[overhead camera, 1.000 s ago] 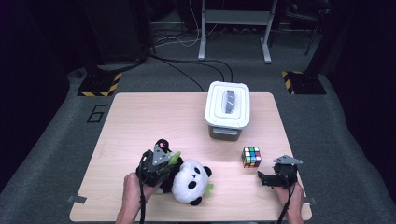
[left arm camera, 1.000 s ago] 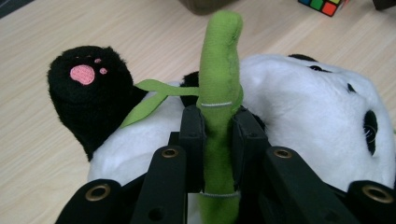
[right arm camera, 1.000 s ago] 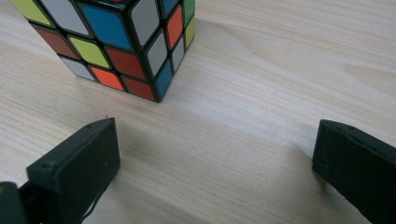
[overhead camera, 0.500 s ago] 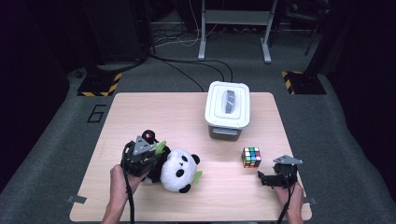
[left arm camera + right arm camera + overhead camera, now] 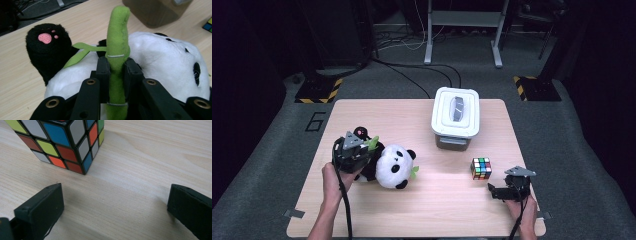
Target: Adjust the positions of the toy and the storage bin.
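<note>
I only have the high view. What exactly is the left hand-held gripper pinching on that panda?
Observer: The left hand-held gripper is shut on the green bamboo stalk, not on the panda body.
Operator: And the right one, is it holding the cube?
Observer: No. The right hand-held gripper is open, its jaws apart on the table, short of the cube.
Operator: Any marking on the panda's paw?
Observer: A pink pad on the black paw.

Panda toy in the left tool's grip

The left tool (image 5: pixel 358 152) holds the panda toy (image 5: pixel 393 166) on the bench (image 5: pixel 412 210), well apart from the white lidded box (image 5: pixel 456 117).
</note>
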